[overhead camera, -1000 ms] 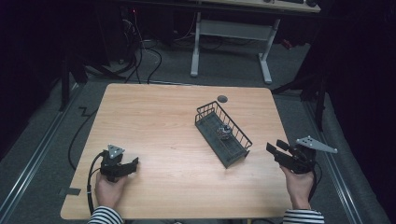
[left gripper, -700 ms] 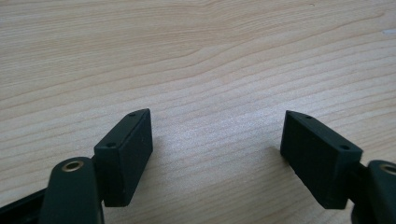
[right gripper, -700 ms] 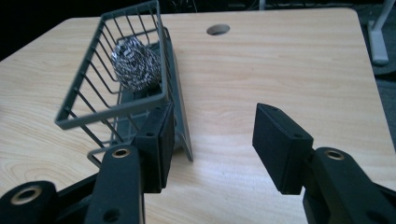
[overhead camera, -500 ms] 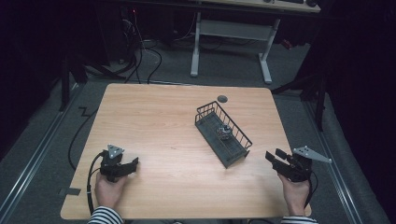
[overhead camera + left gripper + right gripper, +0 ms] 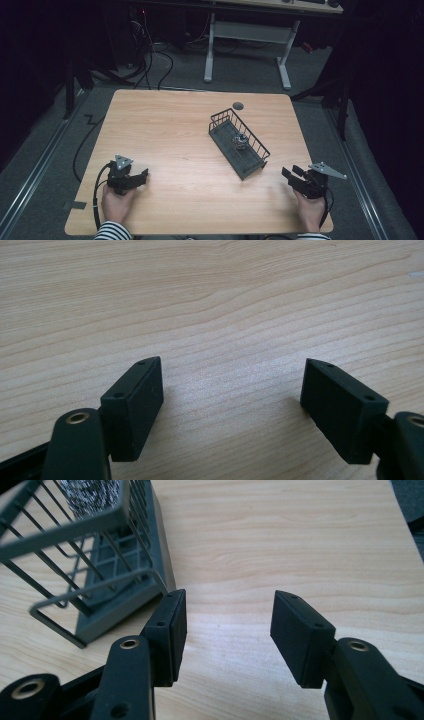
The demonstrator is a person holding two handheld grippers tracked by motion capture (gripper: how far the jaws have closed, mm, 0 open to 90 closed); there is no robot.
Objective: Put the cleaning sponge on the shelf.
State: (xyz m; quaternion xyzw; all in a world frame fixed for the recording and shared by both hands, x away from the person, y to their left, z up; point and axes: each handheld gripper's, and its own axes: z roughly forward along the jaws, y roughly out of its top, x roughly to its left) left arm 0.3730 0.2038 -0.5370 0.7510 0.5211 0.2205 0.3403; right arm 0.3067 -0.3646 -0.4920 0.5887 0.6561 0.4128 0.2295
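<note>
- Left gripper (image 5: 142,176) low over the table's near-left corner, hand (image 5: 117,205) behind it, striped sleeve (image 5: 112,232) at the edge; jaws spread wide, nothing but bare wood between.
- Right gripper (image 5: 290,173) near the table's near-right corner, grey plate (image 5: 327,170) on top, jaws parted and empty, aimed toward the basket.
- Pale wood table (image 5: 170,135), round grommet (image 5: 238,105) near the far edge; dark floor, cables (image 5: 160,55) and a white desk frame (image 5: 247,35) beyond.
- Wire basket (image 5: 238,143) right of centre, set diagonally, a small metallic object (image 5: 241,141) inside; too small to identify.
- Basket's near corner (image 5: 100,605) just beside the right gripper's left jaw; touching or not, cannot tell.
</note>
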